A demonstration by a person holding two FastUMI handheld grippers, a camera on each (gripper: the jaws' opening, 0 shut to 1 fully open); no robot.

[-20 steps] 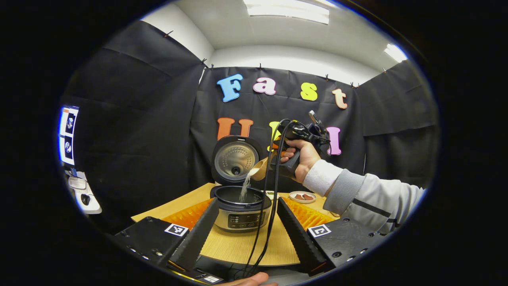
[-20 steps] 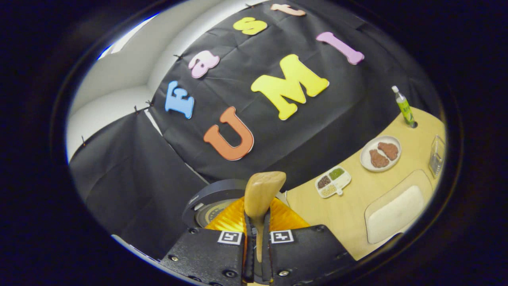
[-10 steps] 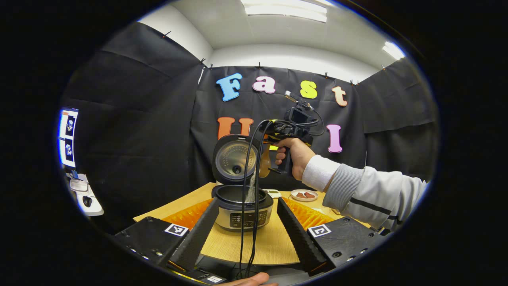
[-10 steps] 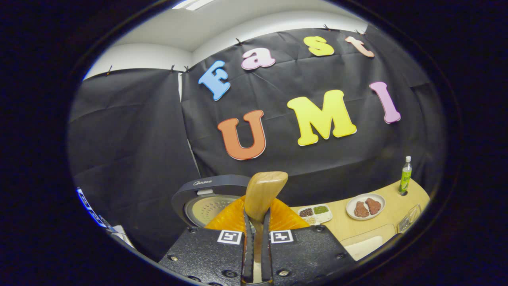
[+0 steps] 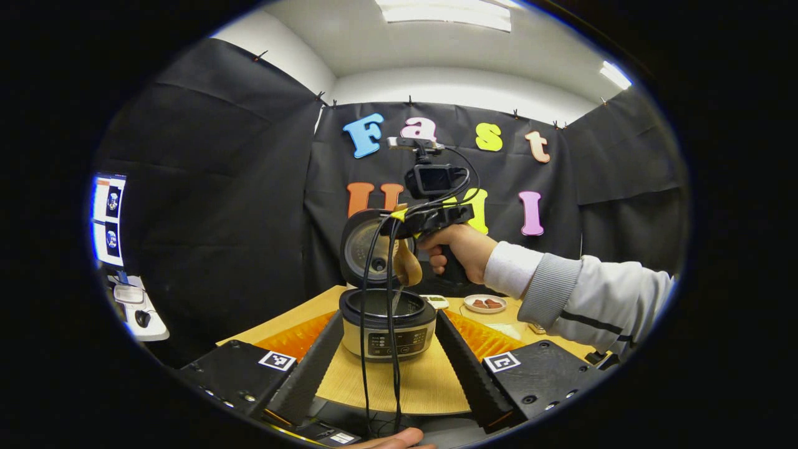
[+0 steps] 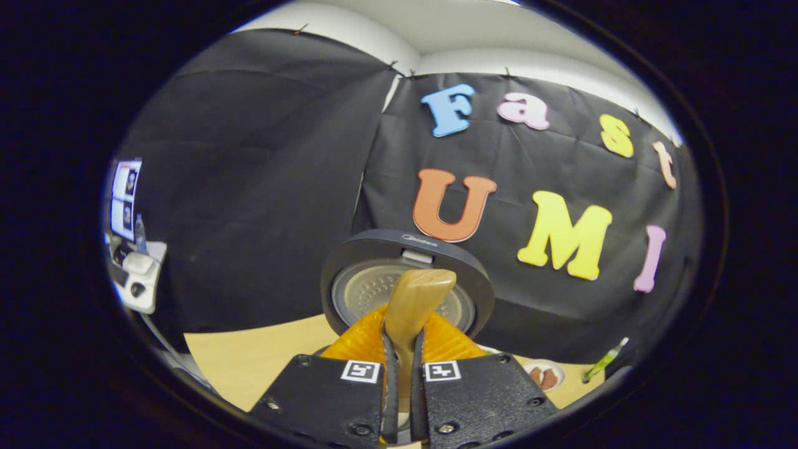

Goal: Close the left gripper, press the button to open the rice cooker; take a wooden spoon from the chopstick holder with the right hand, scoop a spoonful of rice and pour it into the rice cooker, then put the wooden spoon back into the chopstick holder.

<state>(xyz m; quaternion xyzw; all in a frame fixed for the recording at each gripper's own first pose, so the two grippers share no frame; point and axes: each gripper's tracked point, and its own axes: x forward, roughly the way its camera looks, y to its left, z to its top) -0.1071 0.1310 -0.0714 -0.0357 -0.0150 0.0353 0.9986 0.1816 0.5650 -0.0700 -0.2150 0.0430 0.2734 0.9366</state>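
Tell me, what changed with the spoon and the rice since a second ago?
The right gripper turned the wooden spoon from tipped sideways to hanging bowl-down, and the thick rice stream has nearly stopped. The rice cooker stayed open; the left gripper stayed open, hanging back.

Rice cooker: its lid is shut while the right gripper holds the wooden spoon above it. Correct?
Not quite. The rice cooker has its lid standing open, as the left gripper view shows. The right gripper does hold the wooden spoon above it.
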